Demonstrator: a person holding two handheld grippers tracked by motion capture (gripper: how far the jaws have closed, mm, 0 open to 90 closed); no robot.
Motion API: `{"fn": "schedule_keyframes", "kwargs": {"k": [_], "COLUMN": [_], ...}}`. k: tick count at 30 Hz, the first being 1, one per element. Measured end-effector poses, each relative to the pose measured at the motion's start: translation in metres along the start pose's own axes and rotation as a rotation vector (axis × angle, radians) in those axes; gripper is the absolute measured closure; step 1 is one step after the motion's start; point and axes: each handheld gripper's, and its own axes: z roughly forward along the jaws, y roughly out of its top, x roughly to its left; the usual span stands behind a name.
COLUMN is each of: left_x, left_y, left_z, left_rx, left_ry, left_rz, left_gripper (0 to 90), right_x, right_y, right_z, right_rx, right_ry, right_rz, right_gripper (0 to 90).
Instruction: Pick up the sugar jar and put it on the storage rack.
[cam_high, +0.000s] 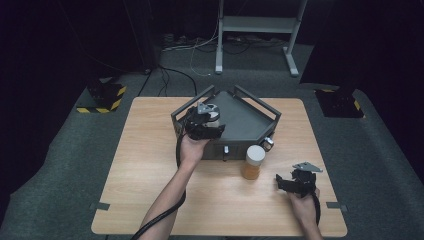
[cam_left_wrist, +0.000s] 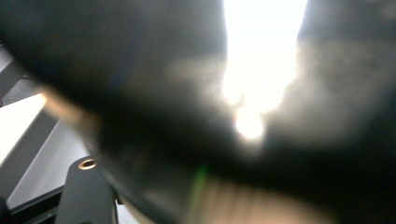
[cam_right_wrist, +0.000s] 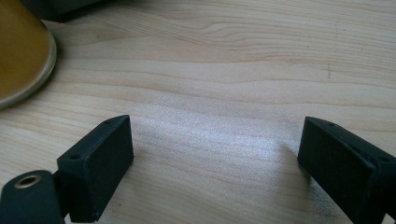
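We see the left hand-held gripper (cam_high: 209, 114) clamped on a small round jar (cam_high: 214, 112) with a pale top, held over the near-left corner of the dark grey metal tray (cam_high: 250, 122); its own view is blurred. One tray stands on the light wood-grain worktop (cam_high: 150, 165). Just in front of it stands a second jar, an amber jar (cam_high: 253, 162), cylindrical with a white lid. Our right hand-held gripper (cam_high: 286, 182) rests low over bare wood near it, its two black blocky jaws spread wide, gripping nothing.
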Motion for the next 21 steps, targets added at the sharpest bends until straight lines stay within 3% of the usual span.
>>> {"fn": "schedule_keyframes", "kwargs": {"k": [9,21], "left_x": [-0.001,-0.005], "left_y": [0.002,-0.002], "left_z": [0.016,0.023], "left_rx": [0.024,0.032], "left_ry": [0.046,0.08], "left_rz": [-0.008,-0.009], "left_gripper": [31.7,31.7], "right_x": [0.001,0.001], "right_y": [-0.001,-0.001], "right_z": [-0.001,-0.001], "right_rx": [-0.001,-0.001], "right_ry": [-0.003,-0.003], "right_rz": [0.002,0.002], "right_gripper": [10.7,10.7]}}
